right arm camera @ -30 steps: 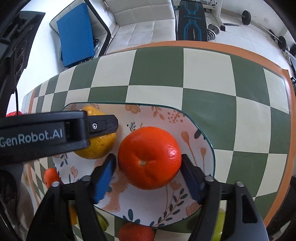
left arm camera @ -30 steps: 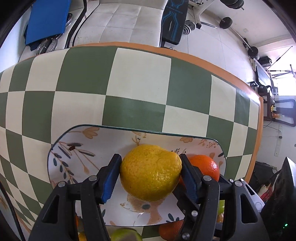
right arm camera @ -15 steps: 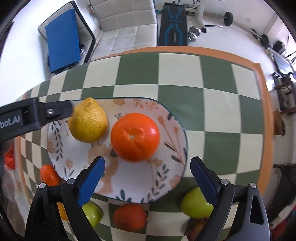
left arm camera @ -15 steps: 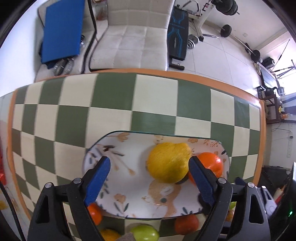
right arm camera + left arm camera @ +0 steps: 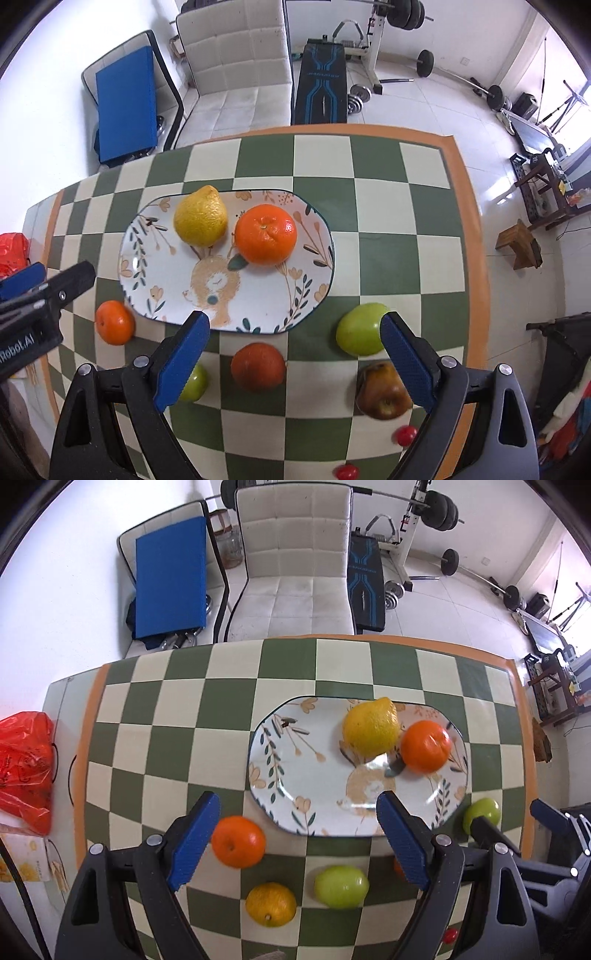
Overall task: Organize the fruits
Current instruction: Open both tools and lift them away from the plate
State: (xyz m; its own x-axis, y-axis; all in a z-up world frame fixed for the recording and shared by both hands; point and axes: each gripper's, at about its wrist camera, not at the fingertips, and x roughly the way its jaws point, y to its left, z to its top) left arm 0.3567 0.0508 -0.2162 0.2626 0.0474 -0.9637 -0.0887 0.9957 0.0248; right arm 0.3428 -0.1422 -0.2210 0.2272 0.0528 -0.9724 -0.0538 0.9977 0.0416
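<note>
Two fruits on the plate: one lemon and one large orange, side by side at its far part and, in the left view, touching. Plate sits on the green-and-cream checked table.

Both my tongs hang above the near edge of the table, spread wide, nothing between the blue pads. Left gripper straddles a small orange lying off the plate by its near-left corner; right gripper straddles a dark red-orange fruit on the table.

Loose fruit on the table, counted from the right view: two green apples, one big at the plate's near-right, one smaller partly behind my left pad; one bruised brownish apple; the small orange; the dark one; two little red round fruits at the near edge.

Left view only: a yellow-orange citrus beside a green apple, a red plastic bag off the table's left end, right gripper's body at the right edge.

Right view only: the brownish apple, a wooden stool on the floor
</note>
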